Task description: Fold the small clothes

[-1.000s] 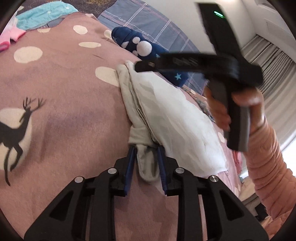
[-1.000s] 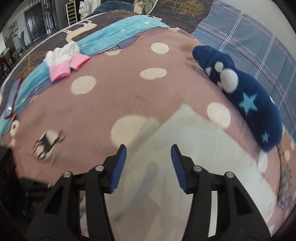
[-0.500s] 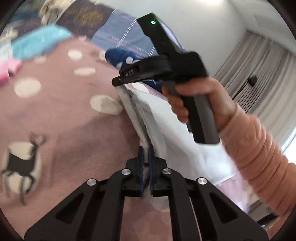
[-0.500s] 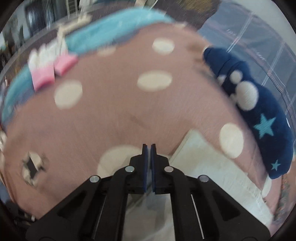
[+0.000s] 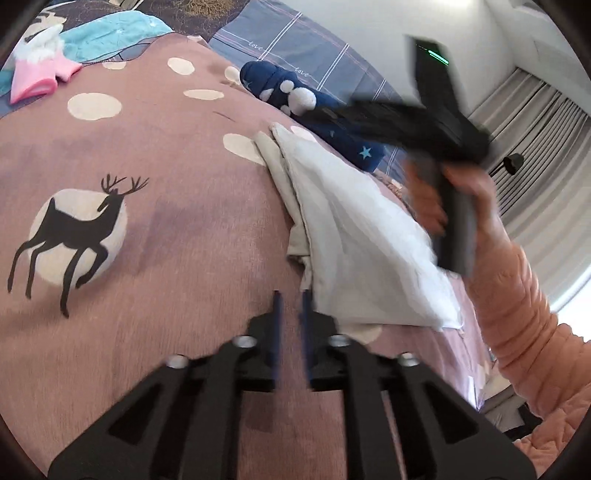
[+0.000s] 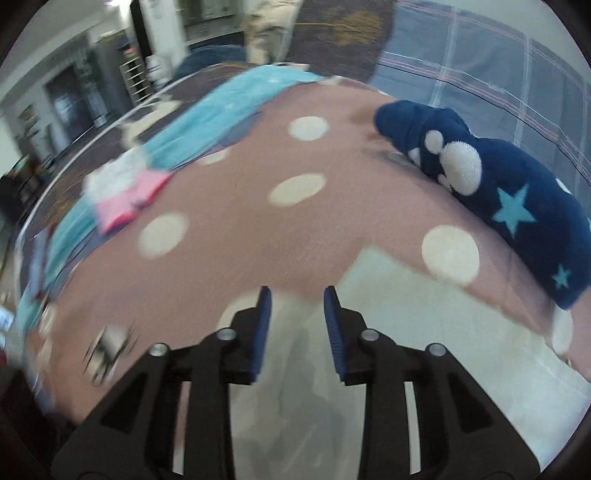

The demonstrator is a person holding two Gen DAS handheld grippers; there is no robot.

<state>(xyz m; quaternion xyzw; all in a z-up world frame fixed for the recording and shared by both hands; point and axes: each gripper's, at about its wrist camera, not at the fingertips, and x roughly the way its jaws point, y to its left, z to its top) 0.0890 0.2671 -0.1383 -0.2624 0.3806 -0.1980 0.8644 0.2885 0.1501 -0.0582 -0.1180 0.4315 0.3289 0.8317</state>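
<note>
While a mauve bedspread [image 5: 155,236] with cream dots and a black deer print fills most of both views, a grey-blue checked cover [image 5: 295,48] lies beyond it, and pale pleated curtains [image 5: 543,155] hang by a white wall on the right of the left wrist view. Further off in the right wrist view, a blurred room with shelving shows. A turquoise blanket [image 5: 118,33] lies along the far edge of the spread. On the spread lies the folded pale grey garment [image 5: 351,229], a layered slab with its long axis running from near the left gripper [image 5: 290,321] away toward a navy star-patterned soft item [image 5: 325,122], its narrow corner pointing that way. A pink and white small garment [image 5: 40,74] sits well apart, at the far left. The left gripper's jaws have just been opening and stand slightly apart, nothing between them, the garment's near edge just beside the right-hand finger. The right gripper [image 6: 297,321], in a hand [image 5: 458,199] with a peach sleeve, hangs over the garment's near corner, its jaws likewise just parted and empty.
</note>
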